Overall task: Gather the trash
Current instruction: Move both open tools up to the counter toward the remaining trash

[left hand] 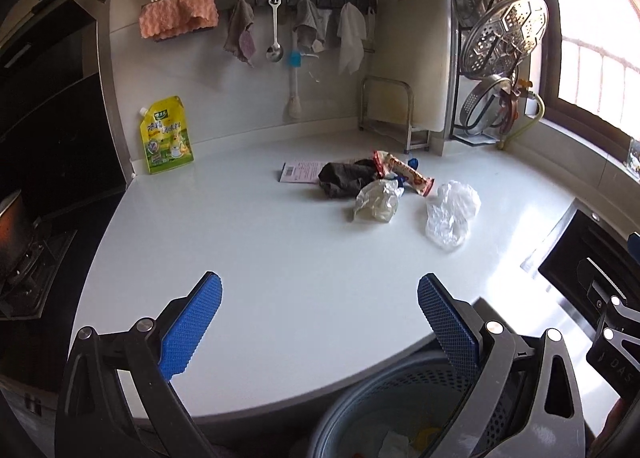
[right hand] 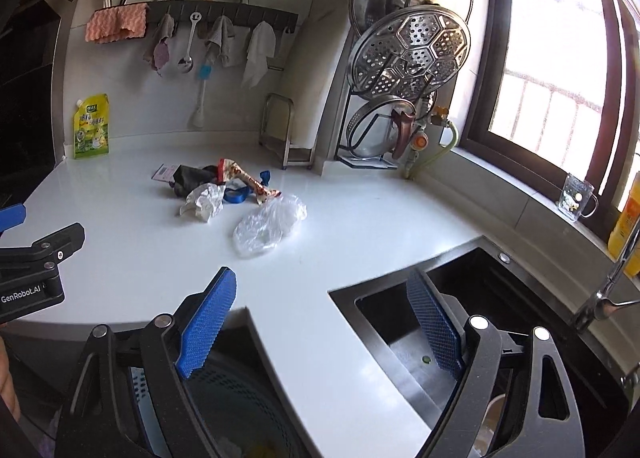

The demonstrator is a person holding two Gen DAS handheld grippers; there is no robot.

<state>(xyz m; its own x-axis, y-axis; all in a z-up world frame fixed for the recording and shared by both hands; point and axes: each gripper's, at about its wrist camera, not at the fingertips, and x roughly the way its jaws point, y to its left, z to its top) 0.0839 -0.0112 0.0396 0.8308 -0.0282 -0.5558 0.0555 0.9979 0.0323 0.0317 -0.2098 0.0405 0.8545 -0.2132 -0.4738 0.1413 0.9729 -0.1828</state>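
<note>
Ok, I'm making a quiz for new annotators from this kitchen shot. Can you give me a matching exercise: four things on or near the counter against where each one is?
Things:
1. yellow pouch
2. clear plastic bag
3. mesh bin
4. pink cloth

Places:
A. below the counter's front edge
B. draped on the wall rack
C. upright against the back wall, at the counter's left end
D. flat on the counter, the trash piece farthest right

Pairs: 1-C, 2-D, 3-A, 4-B

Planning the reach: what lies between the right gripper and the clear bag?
Only bare white counter between right gripper and clear bag, shown in the right wrist view.
</note>
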